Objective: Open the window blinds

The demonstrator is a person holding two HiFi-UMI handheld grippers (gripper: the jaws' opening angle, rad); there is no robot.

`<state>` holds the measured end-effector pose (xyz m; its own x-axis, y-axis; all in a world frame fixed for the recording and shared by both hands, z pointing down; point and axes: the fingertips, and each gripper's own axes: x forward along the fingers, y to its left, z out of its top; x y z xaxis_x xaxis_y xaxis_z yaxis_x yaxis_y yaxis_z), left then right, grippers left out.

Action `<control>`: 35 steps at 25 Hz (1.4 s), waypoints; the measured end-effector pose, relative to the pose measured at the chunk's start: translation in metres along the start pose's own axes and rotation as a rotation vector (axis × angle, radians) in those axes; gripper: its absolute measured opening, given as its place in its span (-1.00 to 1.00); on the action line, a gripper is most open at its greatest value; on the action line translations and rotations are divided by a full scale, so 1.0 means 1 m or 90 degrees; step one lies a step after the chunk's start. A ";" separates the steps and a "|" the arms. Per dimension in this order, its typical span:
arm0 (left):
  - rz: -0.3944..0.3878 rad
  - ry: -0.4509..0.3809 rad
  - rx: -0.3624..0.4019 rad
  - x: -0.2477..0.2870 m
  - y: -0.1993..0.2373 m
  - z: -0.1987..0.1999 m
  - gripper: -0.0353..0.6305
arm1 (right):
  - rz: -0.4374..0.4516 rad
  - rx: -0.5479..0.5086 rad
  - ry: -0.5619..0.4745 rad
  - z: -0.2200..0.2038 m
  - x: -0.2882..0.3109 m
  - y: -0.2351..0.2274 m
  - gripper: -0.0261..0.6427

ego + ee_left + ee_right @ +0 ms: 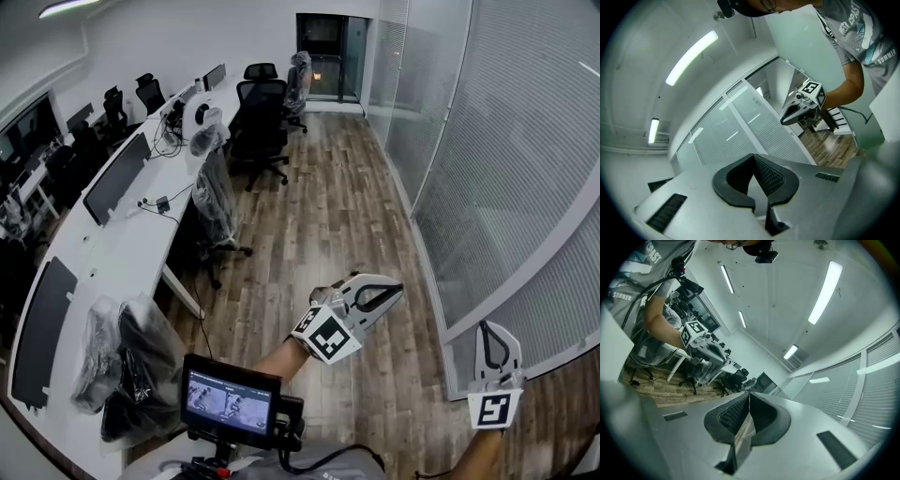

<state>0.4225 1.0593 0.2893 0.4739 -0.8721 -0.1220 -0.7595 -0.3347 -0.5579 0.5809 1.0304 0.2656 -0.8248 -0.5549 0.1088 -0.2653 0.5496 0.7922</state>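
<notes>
Window blinds (525, 159) seen closed and untouched
Left hand-held gripper (392, 292) is held near the blinds, jaws pressed together on nothing; right hand-held gripper (487, 330) is held just beside the blinds, jaws likewise together and empty
</notes>
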 end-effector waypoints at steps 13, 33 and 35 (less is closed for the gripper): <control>-0.014 -0.025 -0.034 0.014 0.029 -0.040 -0.88 | -0.020 -0.013 0.022 0.002 0.030 0.001 -0.92; -0.021 0.037 -0.011 0.248 0.076 -0.115 -0.88 | 0.019 -0.010 -0.001 -0.182 0.175 -0.131 -0.92; -0.023 0.043 -0.004 0.261 0.083 -0.124 -0.88 | 0.022 0.005 -0.011 -0.192 0.192 -0.136 -0.92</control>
<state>0.4276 0.7597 0.3129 0.4708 -0.8811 -0.0460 -0.7450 -0.3691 -0.5556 0.5548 0.7294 0.2940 -0.8418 -0.5248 0.1264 -0.2398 0.5732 0.7835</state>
